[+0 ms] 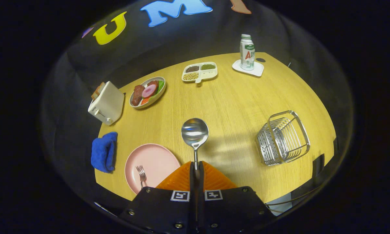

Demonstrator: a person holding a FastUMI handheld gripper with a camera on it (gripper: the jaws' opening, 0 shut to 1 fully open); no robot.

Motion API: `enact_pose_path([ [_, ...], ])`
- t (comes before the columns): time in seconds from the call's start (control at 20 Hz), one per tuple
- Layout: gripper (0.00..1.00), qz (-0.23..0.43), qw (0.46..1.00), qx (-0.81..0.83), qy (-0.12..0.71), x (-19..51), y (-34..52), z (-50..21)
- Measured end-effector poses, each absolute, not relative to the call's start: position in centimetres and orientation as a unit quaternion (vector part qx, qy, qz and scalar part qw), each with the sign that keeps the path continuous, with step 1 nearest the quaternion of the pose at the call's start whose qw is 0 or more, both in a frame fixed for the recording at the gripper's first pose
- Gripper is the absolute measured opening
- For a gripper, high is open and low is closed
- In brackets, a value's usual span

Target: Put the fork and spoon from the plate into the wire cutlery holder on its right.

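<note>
Worktop layout around the hand-held gripper [196, 169]

The spoon [195, 133] is pinched between both fingers, its bowl ahead of them. The plate [152, 162] lies near left with the fork [141, 174] on it, a cloth [104, 151] further left. The wire cutlery holder [282, 138] stands right. Far left are a toaster [106, 102] and a food plate [147, 92]; far centre a divided dish [199, 71]; far right a bottle [247, 52] on a coaster [258, 70].

I saw a white toaster [106, 103], a blue cloth [104, 151], a bowl of food [148, 92], a snack tray [200, 71], and a bottle [247, 52] standing on a coaster [258, 71] on the wooden table [233, 104].
</note>
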State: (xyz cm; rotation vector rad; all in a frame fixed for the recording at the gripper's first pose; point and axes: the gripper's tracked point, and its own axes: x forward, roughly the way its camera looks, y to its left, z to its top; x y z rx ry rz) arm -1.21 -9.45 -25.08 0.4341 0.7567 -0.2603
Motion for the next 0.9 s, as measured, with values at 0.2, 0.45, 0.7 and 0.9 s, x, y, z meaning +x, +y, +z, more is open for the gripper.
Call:
enact_pose_path([
  [0.2, 0.03, -0.160, 0.896, 0.225, 0.349, -3.1, -13.0, -23.9],
  [0.45, 0.03, -0.192, 0.888, 0.241, 0.341, -5.7, -16.5, -23.8],
  [0.7, 0.03, -0.217, 0.876, 0.258, 0.344, -7.6, -19.0, -24.4],
  [0.9, 0.03, -0.229, 0.867, 0.264, 0.356, -8.4, -20.2, -25.1],
])
